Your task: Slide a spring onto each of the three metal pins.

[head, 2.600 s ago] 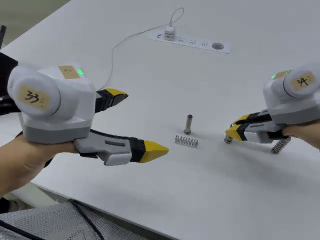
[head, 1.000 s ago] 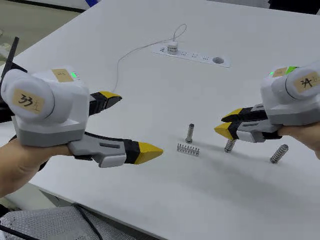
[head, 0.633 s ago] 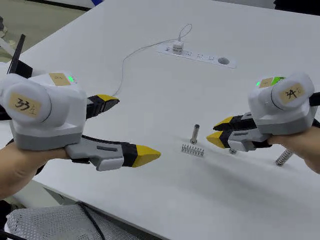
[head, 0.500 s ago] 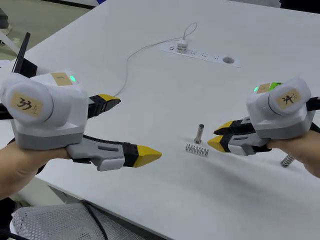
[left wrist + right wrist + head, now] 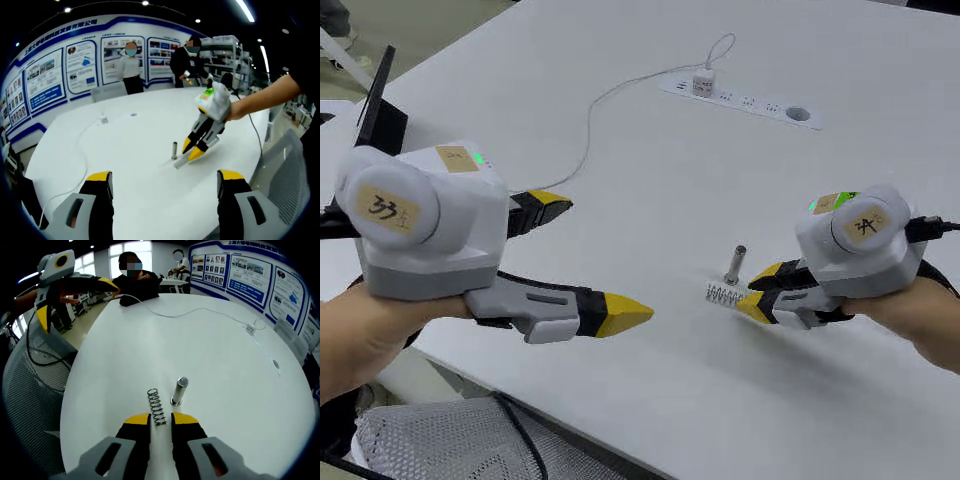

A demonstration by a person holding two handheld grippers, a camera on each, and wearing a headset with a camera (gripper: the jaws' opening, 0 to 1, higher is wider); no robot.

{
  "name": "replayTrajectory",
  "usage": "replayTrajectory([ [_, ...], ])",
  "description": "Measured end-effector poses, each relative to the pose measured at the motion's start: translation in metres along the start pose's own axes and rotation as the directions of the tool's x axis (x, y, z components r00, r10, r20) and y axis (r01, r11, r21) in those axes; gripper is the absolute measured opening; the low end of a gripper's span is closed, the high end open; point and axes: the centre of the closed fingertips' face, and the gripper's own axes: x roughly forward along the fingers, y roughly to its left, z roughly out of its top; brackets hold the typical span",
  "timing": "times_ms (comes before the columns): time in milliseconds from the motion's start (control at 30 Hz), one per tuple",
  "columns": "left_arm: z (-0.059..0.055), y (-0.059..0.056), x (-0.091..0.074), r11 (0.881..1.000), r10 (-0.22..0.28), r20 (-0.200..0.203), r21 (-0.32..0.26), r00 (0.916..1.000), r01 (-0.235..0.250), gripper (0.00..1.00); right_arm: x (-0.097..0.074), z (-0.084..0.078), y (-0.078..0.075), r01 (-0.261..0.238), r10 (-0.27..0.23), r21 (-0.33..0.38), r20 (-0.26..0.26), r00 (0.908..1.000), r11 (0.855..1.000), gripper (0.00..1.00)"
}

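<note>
One bare metal pin (image 5: 736, 264) stands upright on the white table (image 5: 650, 180). A loose spring (image 5: 723, 295) lies flat just in front of it. My right gripper (image 5: 758, 289) sits low at the spring's right end, jaws parted by a narrow gap with nothing between them. In the right gripper view the spring (image 5: 156, 407) lies just ahead of the left jaw's tip and the pin (image 5: 179, 391) stands ahead of the gap. My left gripper (image 5: 592, 258) hovers wide open and empty to the left. From it I see the pin (image 5: 175, 150), the spring (image 5: 181, 161) and the right gripper (image 5: 194, 149).
A white power strip (image 5: 740, 98) with a plugged-in charger lies at the back, its cable (image 5: 600, 100) trailing left. A dark panel (image 5: 380, 100) stands at the left table edge. A mesh chair (image 5: 440, 450) sits below the near edge. People stand beyond the table (image 5: 131, 60).
My right gripper has moved left and down, away from the two spring-covered pins at the right, to the loose spring. The left gripper has stayed open in place. The head camera has shifted.
</note>
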Motion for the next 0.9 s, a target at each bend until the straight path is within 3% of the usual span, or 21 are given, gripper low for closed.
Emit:
replayTrajectory([
  [400,-0.007,0.001,0.001,1.0,-0.001,0.0,-0.02,1.0,0.001,0.87,0.007,-0.011,0.006,-0.044,0.044,-0.008,-0.048,0.9979,0.999,0.16],
  [600,-0.008,0.0,0.0,1.0,-0.001,-0.016,0.015,0.9999,0.001,0.87,0.007,-0.009,0.009,-0.063,0.063,-0.011,-0.039,0.9973,0.998,0.12],
  [900,-0.007,-0.002,-0.002,1.0,0.002,-0.012,0.015,0.9999,-0.002,0.87,0.007,-0.009,0.009,-0.052,0.052,0.006,-0.045,0.9977,0.999,0.1],
])
